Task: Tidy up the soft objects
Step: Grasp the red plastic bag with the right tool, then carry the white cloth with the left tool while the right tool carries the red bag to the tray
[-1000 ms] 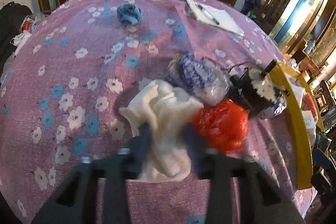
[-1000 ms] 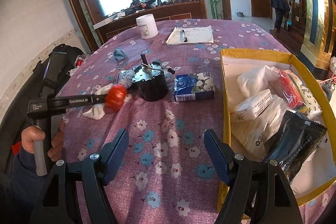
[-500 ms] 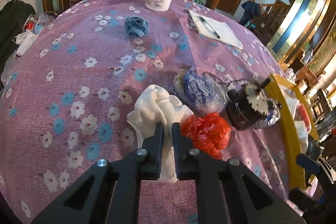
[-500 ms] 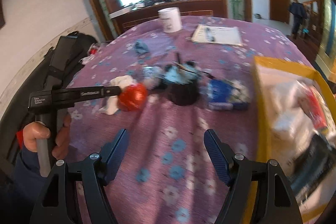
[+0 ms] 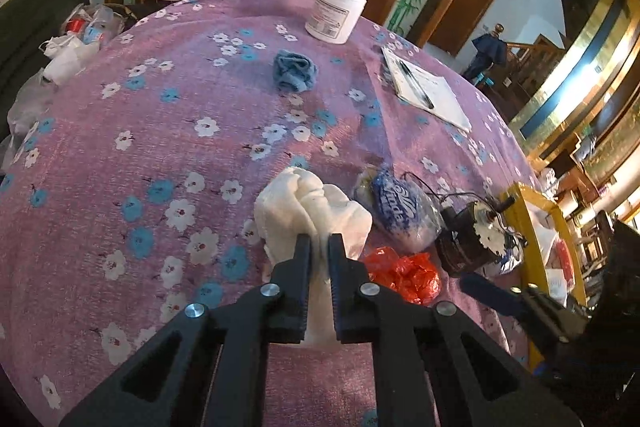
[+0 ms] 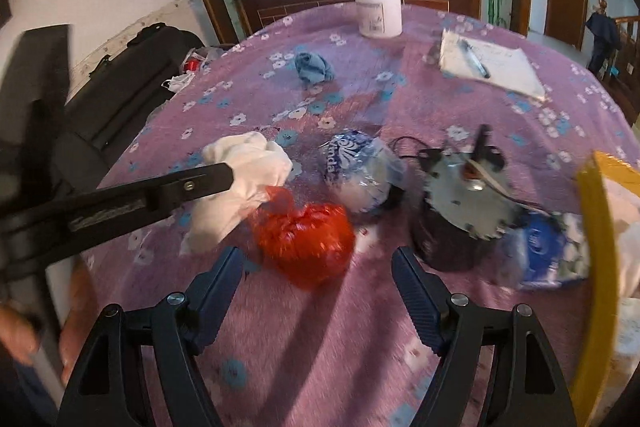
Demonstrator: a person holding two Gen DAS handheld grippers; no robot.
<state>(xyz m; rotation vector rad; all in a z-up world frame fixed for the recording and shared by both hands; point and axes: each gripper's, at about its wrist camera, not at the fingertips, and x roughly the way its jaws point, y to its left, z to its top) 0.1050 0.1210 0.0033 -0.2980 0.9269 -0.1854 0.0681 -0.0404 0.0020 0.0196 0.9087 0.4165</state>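
White cloth (image 5: 308, 211) pinched between closed fingers of left gripper (image 5: 319, 247). Right gripper (image 6: 318, 267) empty, fingers opening, aimed at red plastic bag (image 6: 308, 239) on desk (image 6: 360, 327). Next judged: bag enclosed, cloth lifted toward yellow box (image 6: 596, 227).

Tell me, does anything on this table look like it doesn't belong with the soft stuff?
Yes. The black motor with a toothed metal top and loose wires sits among the soft things, between the tissue pack and the yellow box. It is hard, so it looks out of place beside the red plastic bag and white cloth.
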